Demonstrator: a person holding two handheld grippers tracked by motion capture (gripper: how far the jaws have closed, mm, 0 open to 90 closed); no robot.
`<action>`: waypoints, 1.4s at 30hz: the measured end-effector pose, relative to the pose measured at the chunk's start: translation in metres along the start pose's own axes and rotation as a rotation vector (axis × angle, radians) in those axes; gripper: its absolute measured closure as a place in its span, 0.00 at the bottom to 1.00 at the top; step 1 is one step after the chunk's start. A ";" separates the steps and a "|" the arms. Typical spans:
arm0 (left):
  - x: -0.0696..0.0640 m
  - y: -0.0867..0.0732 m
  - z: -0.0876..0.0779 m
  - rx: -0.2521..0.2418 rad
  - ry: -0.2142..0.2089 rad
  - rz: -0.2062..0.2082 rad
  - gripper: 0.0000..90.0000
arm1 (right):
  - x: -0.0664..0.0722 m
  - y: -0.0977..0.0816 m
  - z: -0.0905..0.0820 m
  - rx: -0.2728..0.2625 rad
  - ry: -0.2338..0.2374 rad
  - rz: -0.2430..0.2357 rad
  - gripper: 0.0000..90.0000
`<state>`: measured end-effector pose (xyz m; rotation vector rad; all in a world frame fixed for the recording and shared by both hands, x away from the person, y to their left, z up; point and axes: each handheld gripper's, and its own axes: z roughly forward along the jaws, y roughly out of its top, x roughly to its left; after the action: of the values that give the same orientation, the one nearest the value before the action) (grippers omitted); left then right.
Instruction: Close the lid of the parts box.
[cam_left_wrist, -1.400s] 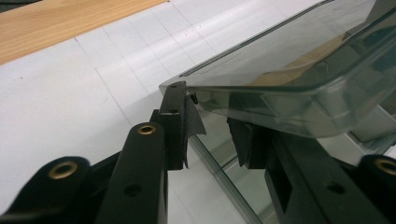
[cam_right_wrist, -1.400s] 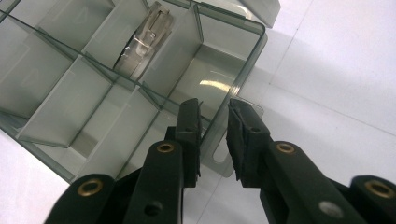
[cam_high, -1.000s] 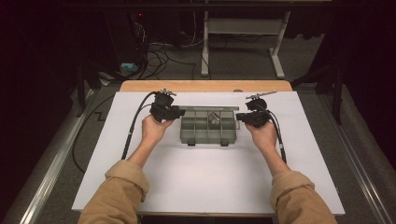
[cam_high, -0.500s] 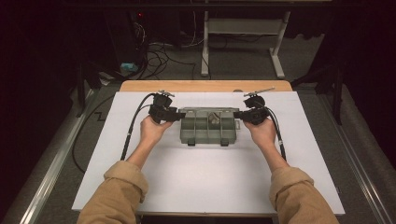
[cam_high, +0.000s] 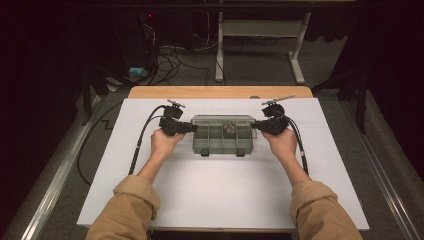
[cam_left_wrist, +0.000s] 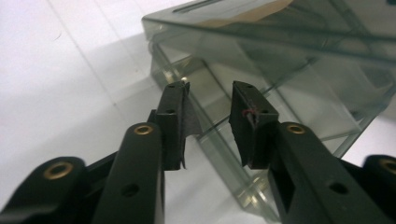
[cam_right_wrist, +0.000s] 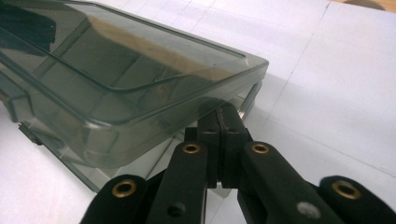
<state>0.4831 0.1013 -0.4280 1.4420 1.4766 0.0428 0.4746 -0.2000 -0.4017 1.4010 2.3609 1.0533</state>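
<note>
Box: a smoky clear plastic organizer box (cam_high: 222, 135) sits at the centre of the high view, on the white sheet (cam_high: 220, 195) that covers the table; its inside is split by dividers into compartments, and a small pale item lies in one near the upper middle, too small to tell what it is.
Lid: closed flat over the box in the right gripper view (cam_right_wrist: 140, 70), where it reflects dark shapes.
Latches: two dark tabs (cam_high: 205, 153) on the box's lower edge in the high view.
Left gripper: the left gripper (cam_high: 189, 128) is at the box's left end; in the left gripper view (cam_left_wrist: 209, 123) its jaws stand apart, released, with the box's bottom corner edge seen between them.
Right gripper: the right gripper (cam_high: 256, 126) is at the box's right end; in the right gripper view (cam_right_wrist: 223, 140) its jaws are clenched together, tips tucked just under the lid's corner, and I cannot tell whether they pinch any part of the box.
Hands: the left hand (cam_high: 165, 142) and the right hand (cam_high: 283, 142) each hold a gripper, tan sleeves coming in from the bottom of the frame.
Cables: black cables trail from both grippers toward the lower frame.
</note>
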 end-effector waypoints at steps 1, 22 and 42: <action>-0.001 0.000 0.000 0.001 -0.004 -0.001 0.77 | 0.000 -0.001 0.000 0.000 0.003 0.001 1.00; -0.011 -0.008 -0.015 -0.034 -0.018 0.063 0.82 | 0.008 -0.011 -0.009 -0.030 0.012 -0.048 1.00; -0.017 -0.014 -0.028 -0.038 -0.022 0.073 0.83 | 0.017 -0.021 -0.017 -0.046 0.045 -0.079 1.00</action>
<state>0.4508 0.1012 -0.4134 1.4609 1.3978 0.0993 0.4431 -0.2001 -0.4004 1.2708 2.3862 1.1212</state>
